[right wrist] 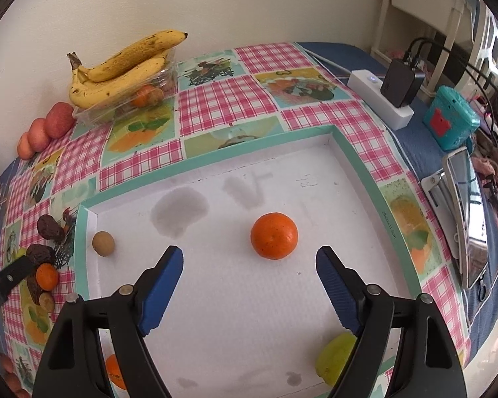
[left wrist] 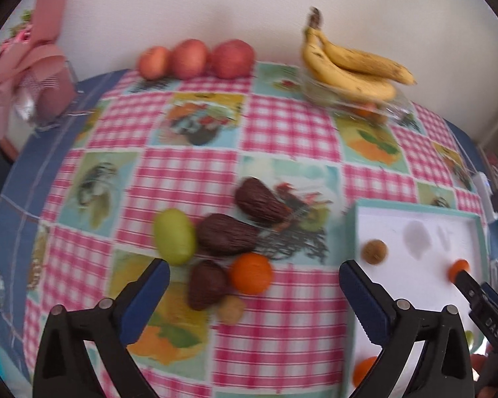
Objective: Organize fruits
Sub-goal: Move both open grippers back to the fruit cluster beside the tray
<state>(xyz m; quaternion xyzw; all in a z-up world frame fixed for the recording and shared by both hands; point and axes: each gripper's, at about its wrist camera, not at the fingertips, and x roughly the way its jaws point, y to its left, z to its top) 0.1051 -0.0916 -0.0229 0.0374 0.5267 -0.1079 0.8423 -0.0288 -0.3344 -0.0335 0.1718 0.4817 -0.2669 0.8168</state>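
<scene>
Right hand-held gripper (right wrist: 249,285) hangs wide apart over the white tray (right wrist: 355,159), an orange (right wrist: 274,235) just ahead. Left hand-held gripper (left wrist: 254,290), wide too, hovers above fruit on the counter (left wrist: 189,172).

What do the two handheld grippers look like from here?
Both match: the left gripper and right gripper have black plastic clamp-style arms with silver pivot rivets and ribbed blue pads on the fingertips. White lettering marks one arm's side. No cables or sleeves show.

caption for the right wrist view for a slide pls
Open right gripper hovers over a white tray holding an orange, with bananas behind.
</scene>
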